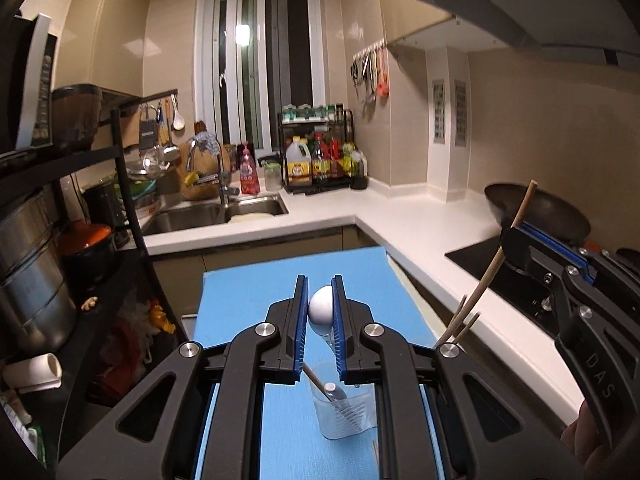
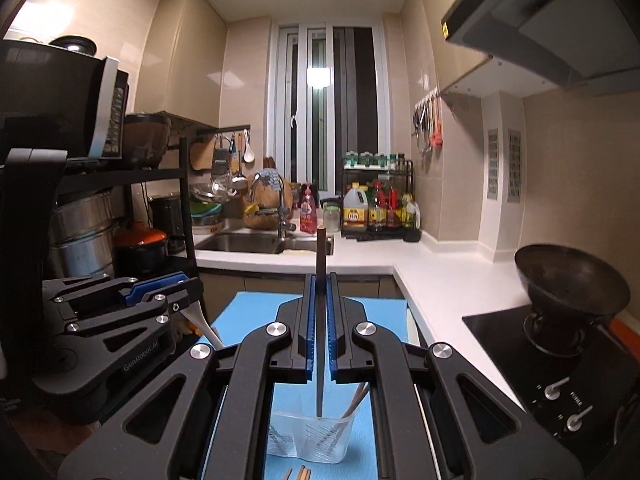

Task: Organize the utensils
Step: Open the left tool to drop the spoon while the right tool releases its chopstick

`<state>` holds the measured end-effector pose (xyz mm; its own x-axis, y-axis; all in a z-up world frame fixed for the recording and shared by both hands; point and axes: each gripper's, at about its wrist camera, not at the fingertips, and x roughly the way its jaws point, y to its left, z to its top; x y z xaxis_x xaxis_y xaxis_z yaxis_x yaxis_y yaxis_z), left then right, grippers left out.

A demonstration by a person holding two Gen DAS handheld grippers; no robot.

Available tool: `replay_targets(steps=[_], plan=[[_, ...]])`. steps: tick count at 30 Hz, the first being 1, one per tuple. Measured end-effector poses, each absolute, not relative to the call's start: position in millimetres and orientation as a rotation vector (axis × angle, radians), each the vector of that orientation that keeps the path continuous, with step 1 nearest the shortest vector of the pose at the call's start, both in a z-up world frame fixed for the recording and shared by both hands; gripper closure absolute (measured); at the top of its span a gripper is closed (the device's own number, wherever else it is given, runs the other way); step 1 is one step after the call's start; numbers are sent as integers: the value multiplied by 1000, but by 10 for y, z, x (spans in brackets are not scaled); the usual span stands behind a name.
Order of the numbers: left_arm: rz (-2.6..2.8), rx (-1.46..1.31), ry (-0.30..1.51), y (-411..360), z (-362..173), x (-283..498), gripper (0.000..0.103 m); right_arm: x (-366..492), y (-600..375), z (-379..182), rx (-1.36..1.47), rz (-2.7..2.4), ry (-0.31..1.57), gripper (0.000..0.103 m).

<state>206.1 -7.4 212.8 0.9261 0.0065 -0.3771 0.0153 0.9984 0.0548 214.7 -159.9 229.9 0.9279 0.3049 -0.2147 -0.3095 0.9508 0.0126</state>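
My right hand-held gripper [image 2: 320, 328] is clamped on a dark chopstick [image 2: 320, 300] standing upright, its tip just above the clear cup [image 2: 308, 436]; my left hand-held gripper [image 1: 320, 312] pinches a white spoon [image 1: 320, 306] above the same cup.

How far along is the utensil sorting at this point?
Partly done: chopsticks already stand in the clear cup. In hand: the left tongs grip a white spoon, and the right tongs grip a dark chopstick above the cup. Left: loose chopsticks on the blue mat.
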Motion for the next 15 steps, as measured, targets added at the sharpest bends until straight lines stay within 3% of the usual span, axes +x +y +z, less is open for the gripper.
replay_targets(steps=[12,14,15], plan=[[-72,70,481,-173,1502,2356,91,2306,-1470,1742,-70,352,351,97],[-76,79,502,-178,1483,2377,88,2309,-1473,1688,-63,352,382,95],[-71,77,498,-167,1504,2353,81,2311,-1481,1679,-56,353,394,91]])
